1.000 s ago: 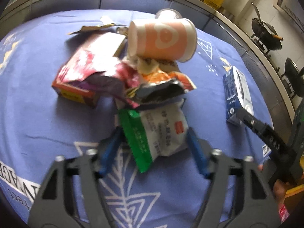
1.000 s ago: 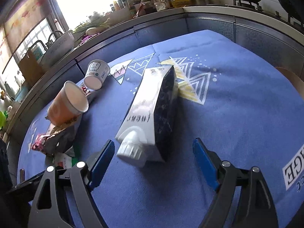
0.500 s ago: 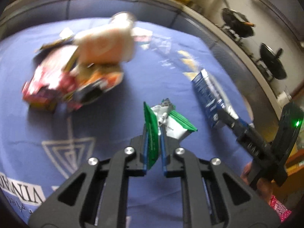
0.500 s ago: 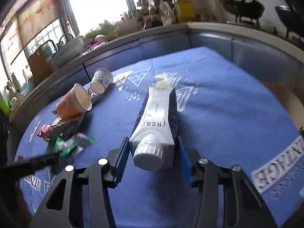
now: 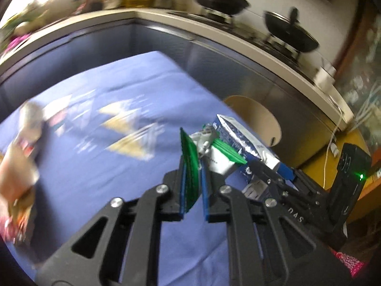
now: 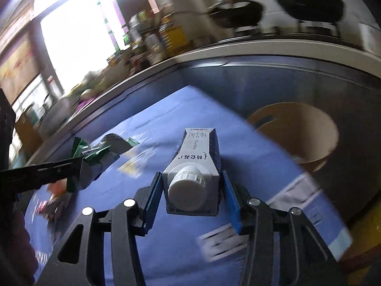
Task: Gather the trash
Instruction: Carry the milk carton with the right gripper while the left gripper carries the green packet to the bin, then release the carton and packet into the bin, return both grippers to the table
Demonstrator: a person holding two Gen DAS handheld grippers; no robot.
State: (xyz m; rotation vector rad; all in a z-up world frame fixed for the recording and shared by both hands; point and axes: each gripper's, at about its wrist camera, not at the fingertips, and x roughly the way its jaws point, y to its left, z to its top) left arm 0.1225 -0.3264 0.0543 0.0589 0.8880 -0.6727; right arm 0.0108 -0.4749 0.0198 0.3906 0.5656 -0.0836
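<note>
We hold the green-and-white wrapper [image 5: 190,164] clamped in the left gripper [image 5: 192,181], its jaws nearly together. The right gripper [image 6: 191,190] has its jaws clamped on the milk carton [image 6: 195,164], above the blue-clothed counter [image 6: 166,238], near a tan bin [image 6: 309,138].

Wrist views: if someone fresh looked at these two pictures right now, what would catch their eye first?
Probably the blue and white milk carton clamped cap-first in the right gripper, filling the middle of the right wrist view. Next, the green and white snack wrapper pinched in the left gripper, carried close beside the carton. Behind both, past the blue tablecloth's edge, stands an open tan bin.
</note>
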